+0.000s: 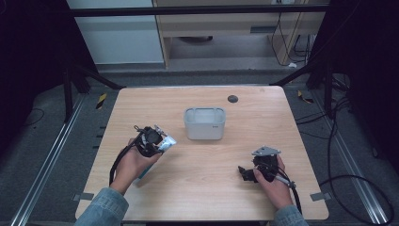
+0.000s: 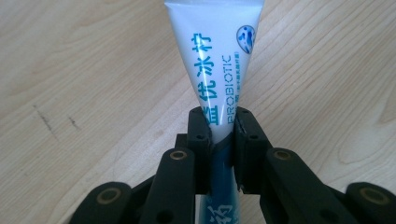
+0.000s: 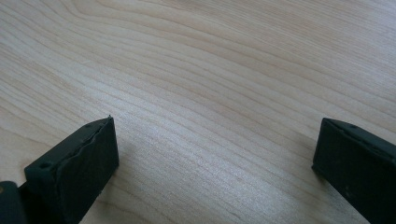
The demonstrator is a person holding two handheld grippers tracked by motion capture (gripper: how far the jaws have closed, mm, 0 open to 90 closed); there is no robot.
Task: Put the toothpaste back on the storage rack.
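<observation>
A white toothpaste tube (image 2: pixel 212 60) with blue lettering is pinched between the black jaws of my left gripper (image 2: pixel 223 126). In the high view the left gripper (image 1: pixel 151 141) sits at the table's left, and the tube (image 1: pixel 165 145) sticks out past it at a slant above the wood. My right gripper (image 1: pixel 245 173) rests low near the table's front right, pointing left. Its jaws stand wide apart (image 3: pixel 215 154) with only bare wood between them.
A grey rectangular bin (image 1: pixel 204 123) stands open-topped at the middle of the wooden table (image 1: pixel 207 188). A dark round grommet (image 1: pixel 232 99) is set in the tabletop near the far edge. Black cables lie on the floor at the right.
</observation>
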